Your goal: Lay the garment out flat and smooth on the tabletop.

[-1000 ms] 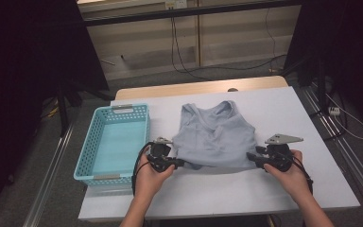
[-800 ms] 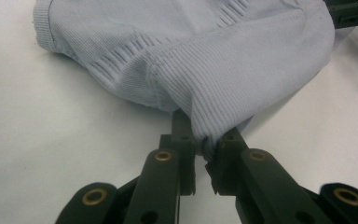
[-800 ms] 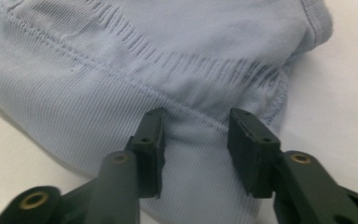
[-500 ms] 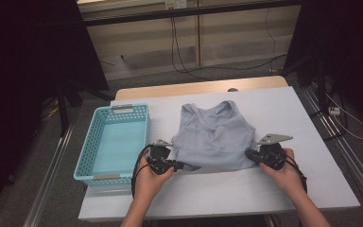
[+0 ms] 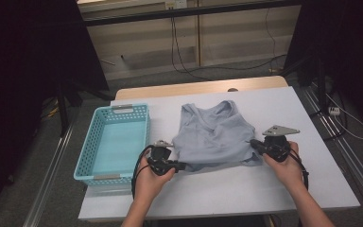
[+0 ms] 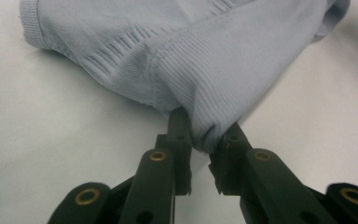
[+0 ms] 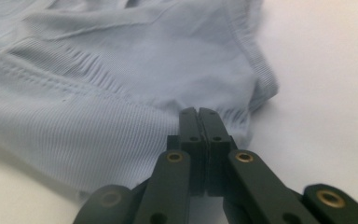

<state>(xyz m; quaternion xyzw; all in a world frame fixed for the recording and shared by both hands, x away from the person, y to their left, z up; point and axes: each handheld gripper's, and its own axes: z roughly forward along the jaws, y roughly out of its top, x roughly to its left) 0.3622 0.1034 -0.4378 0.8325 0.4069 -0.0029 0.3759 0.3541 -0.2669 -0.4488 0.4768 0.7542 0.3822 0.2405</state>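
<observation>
A light blue ribbed tank top (image 5: 215, 132) lies flat on the white table (image 5: 264, 194), neck away from me. My left gripper (image 5: 184, 165) pinches the hem's left corner. In the left gripper view its jaws hold a bunched fold of the tank top (image 6: 191, 56) at the gripper's (image 6: 200, 137) tips, and they have just eased apart slightly around the cloth. My right gripper (image 5: 254, 142) is at the hem's right corner. In the right gripper view its jaws are pressed together at the gripper's (image 7: 198, 116) tips on the edge of the tank top (image 7: 98, 93).
A turquoise plastic basket (image 5: 86, 153) stands on the table to the left of the garment, close to my left hand. Bare white table lies in front of the hem and to the right. Cables (image 5: 184, 52) run over the floor beyond the far edge.
The right gripper's jaws have closed onto the hem's right corner, with that hand shifting only slightly. The left hand has stayed where it was, still gripping its corner.
</observation>
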